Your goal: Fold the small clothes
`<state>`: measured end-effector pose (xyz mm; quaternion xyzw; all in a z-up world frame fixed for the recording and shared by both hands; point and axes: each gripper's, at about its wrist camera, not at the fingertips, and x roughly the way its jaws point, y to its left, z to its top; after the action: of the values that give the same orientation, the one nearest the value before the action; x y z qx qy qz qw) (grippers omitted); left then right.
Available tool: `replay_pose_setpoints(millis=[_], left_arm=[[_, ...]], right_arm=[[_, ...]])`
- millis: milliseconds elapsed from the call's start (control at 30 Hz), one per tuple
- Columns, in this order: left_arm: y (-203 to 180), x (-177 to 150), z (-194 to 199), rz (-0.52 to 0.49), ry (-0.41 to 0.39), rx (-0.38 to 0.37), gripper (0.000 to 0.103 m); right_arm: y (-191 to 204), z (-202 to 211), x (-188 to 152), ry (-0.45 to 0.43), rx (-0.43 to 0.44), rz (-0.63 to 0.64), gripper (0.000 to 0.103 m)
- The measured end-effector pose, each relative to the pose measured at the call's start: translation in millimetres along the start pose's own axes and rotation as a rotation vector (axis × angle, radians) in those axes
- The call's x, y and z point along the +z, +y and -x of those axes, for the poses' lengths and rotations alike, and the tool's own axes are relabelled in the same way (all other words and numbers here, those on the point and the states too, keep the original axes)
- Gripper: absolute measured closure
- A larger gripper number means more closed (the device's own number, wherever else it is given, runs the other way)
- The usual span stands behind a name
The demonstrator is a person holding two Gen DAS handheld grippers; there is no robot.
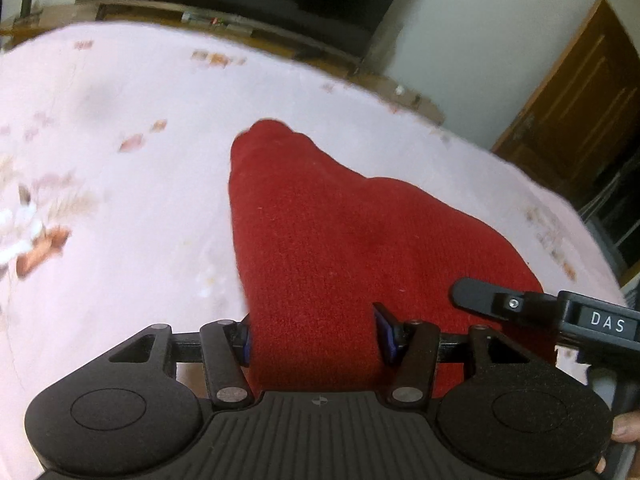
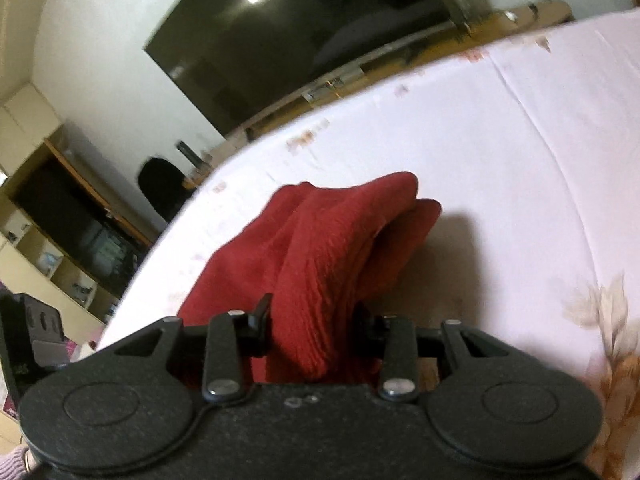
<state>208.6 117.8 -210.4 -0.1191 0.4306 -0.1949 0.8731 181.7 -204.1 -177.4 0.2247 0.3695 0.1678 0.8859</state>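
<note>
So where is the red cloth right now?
The red cloth hangs bunched between both grippers' fingers over the pale floral bedsheet, in the middle of both wrist views.

We see a red knitted garment (image 1: 320, 240), bunched into folds, lifted at its near end above the floral bed sheet (image 1: 120, 200).
</note>
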Motion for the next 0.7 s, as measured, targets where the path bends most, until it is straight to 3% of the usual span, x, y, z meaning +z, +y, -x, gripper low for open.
replay_pose_setpoints(millis=[100,167,200,333,467,600,700], left_arm=[[4,-8,-4,-0.010,-0.013,0.012,0.040],[2,-7,1,-0.030,-0.017,0.029,0.039],[0,-8,6,-0.032,-0.020,0.034,0.039],[-9,-2,35,-0.089,-0.092,0.067,0.039],[-21,-4,64,-0.147,-0.128,0.040,0.039],[-28,-26,58,-0.192,-0.071,0.031,0.039],[-24,-35,41,-0.195,-0.017,0.064,0.039]], right_arm=[[-7,-4,-9,0.014,-0.100,0.007,0.053],[-11,2,-10,-0.016,-0.179,0.014,0.039],[-12,8,-9,-0.035,-0.212,0.020,0.038],[5,34,-7,-0.096,-0.286,0.053,0.058],[39,57,-17,-0.159,-0.272,0.161,0.059],[58,57,-43,-0.101,-0.222,0.220,0.060],[50,41,-58,-0.027,-0.266,0.244,0.062]])
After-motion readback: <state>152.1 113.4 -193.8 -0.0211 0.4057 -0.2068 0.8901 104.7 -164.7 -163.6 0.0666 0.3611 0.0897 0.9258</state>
